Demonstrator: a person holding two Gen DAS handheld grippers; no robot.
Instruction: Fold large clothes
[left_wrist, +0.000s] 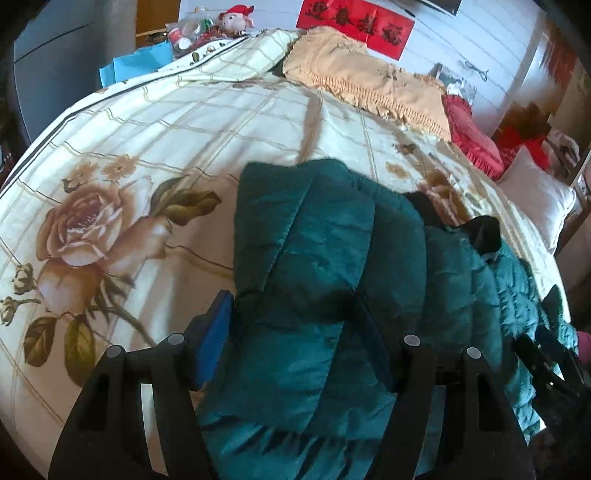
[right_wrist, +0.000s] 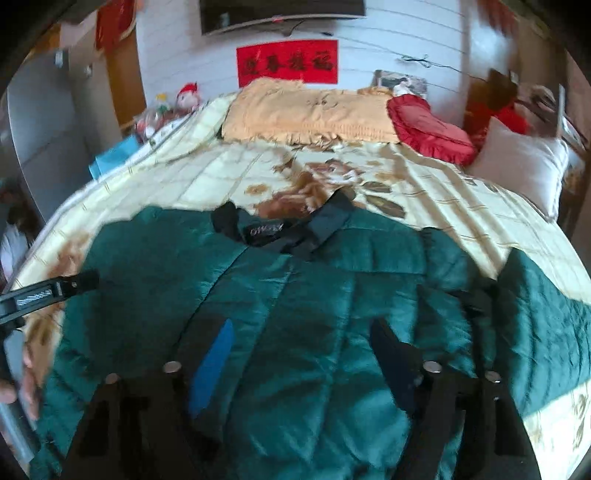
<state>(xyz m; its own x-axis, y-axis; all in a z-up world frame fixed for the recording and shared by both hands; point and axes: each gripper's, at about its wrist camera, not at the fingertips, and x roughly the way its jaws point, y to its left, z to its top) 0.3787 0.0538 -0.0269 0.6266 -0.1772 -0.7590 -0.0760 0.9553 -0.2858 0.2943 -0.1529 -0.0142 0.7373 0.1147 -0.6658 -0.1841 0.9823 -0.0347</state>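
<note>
A big green puffy jacket (right_wrist: 295, 314) lies spread on the bed (right_wrist: 424, 206), near the foot edge. Its dark collar (right_wrist: 280, 229) points toward the head of the bed. The bed cover is cream with big brown roses.

The left tool (left_wrist: 295, 332) is wide open. A thick folded part of the jacket (left_wrist: 314, 258), maybe a sleeve, sits between its two fingers (left_wrist: 214, 332). I cannot tell if the fingers are pressing on it.

The right tool (right_wrist: 303, 354) is wide open too. It hangs over the middle of the jacket, and I cannot tell if it touches the cloth. It has hold of nothing.

At the head of the bed lie a tan frilly pillow (right_wrist: 310, 110), a red heart pillow (right_wrist: 428, 125) just beside it, and a white pillow (right_wrist: 517, 162) at the right corner. A red banner (right_wrist: 288, 62) hangs on the wall behind.
</note>
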